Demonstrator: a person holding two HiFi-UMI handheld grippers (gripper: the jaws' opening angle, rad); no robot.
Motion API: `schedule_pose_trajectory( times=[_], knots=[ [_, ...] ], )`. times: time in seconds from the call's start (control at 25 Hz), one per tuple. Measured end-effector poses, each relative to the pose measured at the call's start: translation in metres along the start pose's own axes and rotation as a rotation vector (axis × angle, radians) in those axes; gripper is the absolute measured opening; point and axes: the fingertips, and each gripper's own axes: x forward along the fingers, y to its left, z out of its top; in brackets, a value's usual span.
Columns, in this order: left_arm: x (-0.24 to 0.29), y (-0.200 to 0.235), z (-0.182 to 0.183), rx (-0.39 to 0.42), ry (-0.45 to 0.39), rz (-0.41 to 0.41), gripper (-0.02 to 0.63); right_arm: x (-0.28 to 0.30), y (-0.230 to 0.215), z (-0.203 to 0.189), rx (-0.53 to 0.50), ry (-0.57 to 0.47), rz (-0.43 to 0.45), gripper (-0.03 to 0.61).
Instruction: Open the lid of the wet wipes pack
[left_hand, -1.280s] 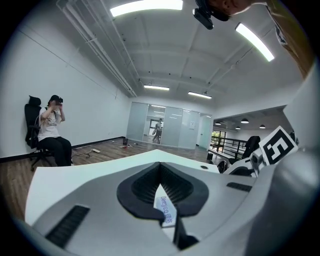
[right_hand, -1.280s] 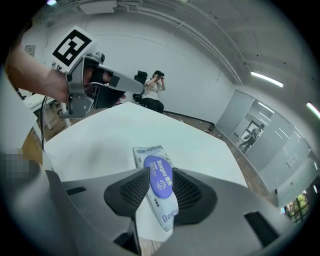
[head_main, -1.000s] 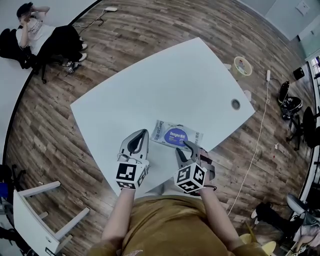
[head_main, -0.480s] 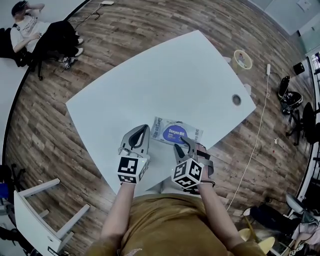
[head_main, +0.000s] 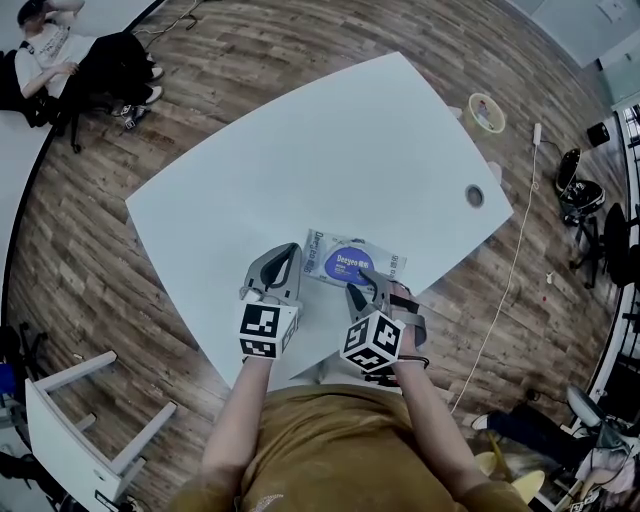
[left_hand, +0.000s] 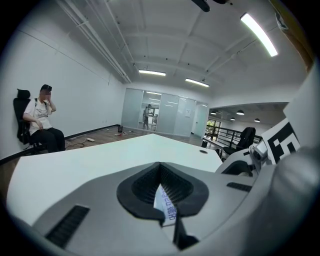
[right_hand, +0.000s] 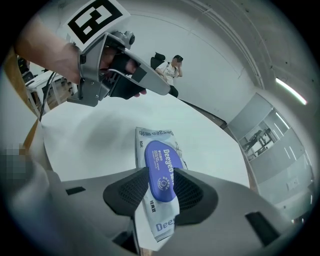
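Observation:
The wet wipes pack (head_main: 352, 262), white with a blue oval lid (right_hand: 161, 167), lies near the front edge of the white table (head_main: 330, 150). My right gripper (head_main: 362, 284) reaches it from the near side. In the right gripper view the jaws (right_hand: 161, 175) press on both sides of the lid's near end, and the pack's near edge hangs below them. My left gripper (head_main: 290, 252) hovers just left of the pack, jaws shut. In the left gripper view a small white slip with blue print (left_hand: 164, 205) shows between its pads. The pack's far end (right_hand: 152, 133) lies free on the table.
The table has a round cable hole (head_main: 474, 196) at its right side. A person sits on a chair (head_main: 45, 45) far left on the wooden floor. A roll of tape (head_main: 487, 112) lies beyond the table's right corner. A white stool (head_main: 80, 400) stands at my left.
Both grippers have edged forward and closer together. The left one now sits nearer the pack's left end, and the right one stays on the pack's near side.

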Motion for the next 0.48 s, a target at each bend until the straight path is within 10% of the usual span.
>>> schedule_pose_trajectory(
  times=[0.48],
  knots=[
    [0.017,0.005,-0.022,-0.013,0.08,-0.011,0.006,0.009,0.003,0.006,-0.043,0.017,0.018,0.137]
  ],
)
